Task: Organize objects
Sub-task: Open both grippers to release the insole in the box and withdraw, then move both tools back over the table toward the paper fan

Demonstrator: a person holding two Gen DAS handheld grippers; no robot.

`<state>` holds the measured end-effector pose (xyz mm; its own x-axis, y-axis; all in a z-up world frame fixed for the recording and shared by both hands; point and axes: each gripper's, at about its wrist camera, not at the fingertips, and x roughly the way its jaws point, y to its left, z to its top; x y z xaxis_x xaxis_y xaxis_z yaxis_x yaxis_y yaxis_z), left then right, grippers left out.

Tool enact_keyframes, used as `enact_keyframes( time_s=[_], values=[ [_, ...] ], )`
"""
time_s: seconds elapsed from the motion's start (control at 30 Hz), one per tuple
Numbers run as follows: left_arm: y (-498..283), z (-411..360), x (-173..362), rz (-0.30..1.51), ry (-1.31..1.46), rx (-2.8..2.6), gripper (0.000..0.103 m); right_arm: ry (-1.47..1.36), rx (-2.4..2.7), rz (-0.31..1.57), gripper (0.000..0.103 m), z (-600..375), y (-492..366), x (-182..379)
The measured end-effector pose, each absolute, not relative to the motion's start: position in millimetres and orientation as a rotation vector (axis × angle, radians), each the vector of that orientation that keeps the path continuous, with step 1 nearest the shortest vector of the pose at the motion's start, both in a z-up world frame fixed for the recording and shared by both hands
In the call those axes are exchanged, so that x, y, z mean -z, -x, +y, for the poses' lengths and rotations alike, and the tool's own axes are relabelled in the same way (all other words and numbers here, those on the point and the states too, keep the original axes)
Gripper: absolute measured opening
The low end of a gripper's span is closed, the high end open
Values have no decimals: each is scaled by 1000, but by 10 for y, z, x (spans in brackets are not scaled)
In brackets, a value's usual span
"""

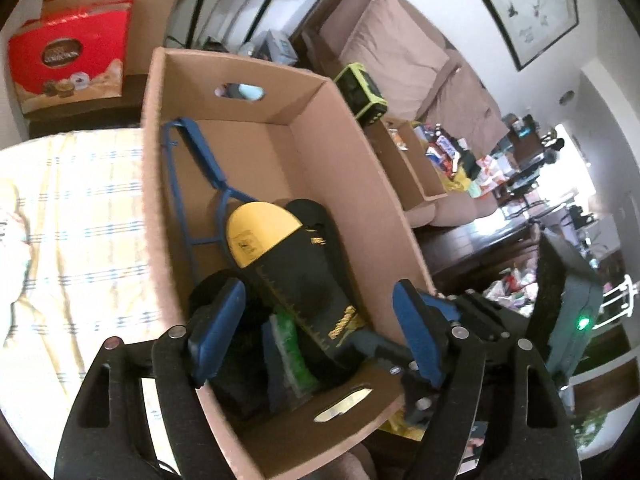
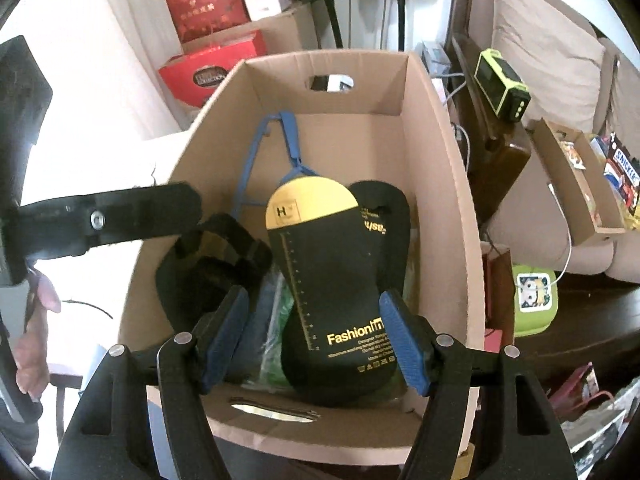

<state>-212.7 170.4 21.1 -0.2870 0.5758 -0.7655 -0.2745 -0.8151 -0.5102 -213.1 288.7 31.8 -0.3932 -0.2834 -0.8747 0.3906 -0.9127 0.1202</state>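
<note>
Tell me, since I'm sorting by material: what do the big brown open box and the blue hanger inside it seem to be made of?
The big brown open box looks like matte corrugated cardboard: folded corners, die-cut handle slots, raw cut rims. The blue hanger seems moulded plastic, smooth and slightly glossy, with thin uniform-coloured struts; painted metal can't be ruled out.

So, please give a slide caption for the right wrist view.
Open right gripper above a cardboard box holding black-and-yellow insoles.

left gripper: jaws apart, nothing gripped, angled downward | right gripper: jaws apart, nothing gripped, angled downward
</note>
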Motion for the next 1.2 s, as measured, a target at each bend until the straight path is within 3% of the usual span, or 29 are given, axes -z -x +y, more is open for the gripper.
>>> enact_keyframes(
  time_s=[0.23, 0.63, 0.87, 1.2],
  values=[
    [2004, 1483, -347, -292, 1396, -2235, 76, -1430, 2372, 126, 72, 2844, 2138, -449],
    [1763, 1093, -490, -223, 1306, -2356, 102, -1406, 2383, 65, 92, 2665, 2071, -586],
    [1600, 880, -508, -126, 1266, -2449, 103, -1364, 2401, 103, 101, 2456, 1979, -655],
    [1453, 522, -466, -108, 1261, -2526, 103, -1334, 2390, 153, 103, 2122, 1845, -710]
  ],
)
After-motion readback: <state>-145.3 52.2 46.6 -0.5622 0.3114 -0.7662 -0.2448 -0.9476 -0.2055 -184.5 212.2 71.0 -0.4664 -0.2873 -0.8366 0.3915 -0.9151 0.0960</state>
